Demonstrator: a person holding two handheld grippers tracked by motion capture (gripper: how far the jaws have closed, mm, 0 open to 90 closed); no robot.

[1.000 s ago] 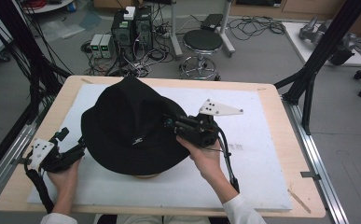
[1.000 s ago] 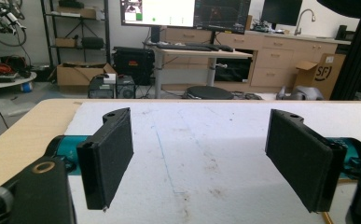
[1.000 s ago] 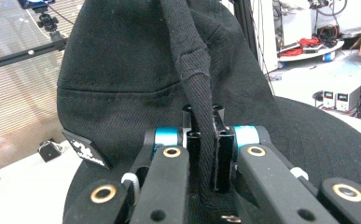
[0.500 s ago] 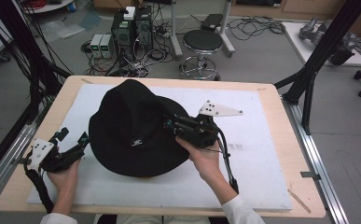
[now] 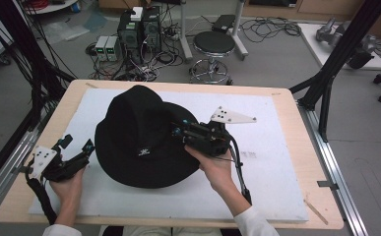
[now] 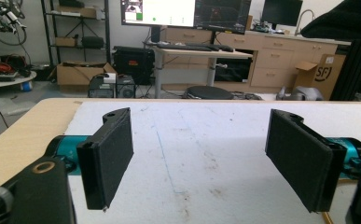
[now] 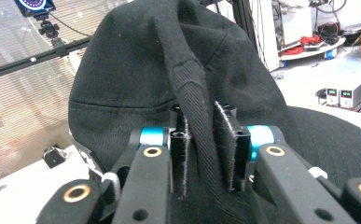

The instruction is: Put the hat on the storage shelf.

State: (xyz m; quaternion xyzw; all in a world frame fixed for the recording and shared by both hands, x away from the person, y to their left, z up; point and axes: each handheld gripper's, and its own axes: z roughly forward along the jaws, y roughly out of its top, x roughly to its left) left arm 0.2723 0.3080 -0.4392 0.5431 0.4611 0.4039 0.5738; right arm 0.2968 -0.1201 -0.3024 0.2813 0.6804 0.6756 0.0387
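A black bucket hat (image 5: pixel 134 132) lies brim down on the white mat (image 5: pixel 276 187). My right gripper (image 5: pixel 178 132) reaches onto the hat's right side from the right. In the right gripper view a raised fold of the hat (image 7: pixel 136 56) runs between the pads of this gripper (image 7: pixel 201 140). Its jaws have just been opening and stand slightly apart, the fold loose between them. My left gripper (image 5: pixel 78 143) rests on the mat just left of the brim, jaws wide. Nothing is between the pads of the left gripper (image 6: pixel 199 158), and the hat's edge (image 6: pixel 346 18) shows at the top right.
The mat covers a wooden table (image 5: pixel 15 196) with metal rails along both sides. Black frame posts (image 5: pixel 326 88) rise at the far corners. Beyond the far edge stand a stool (image 5: pixel 213 44) and electronics boxes (image 5: pixel 139 29) on the floor.
The hat's left brim has drawn a little to the right, away from the left gripper, and the crown has settled lower. Both hands have kept their places.
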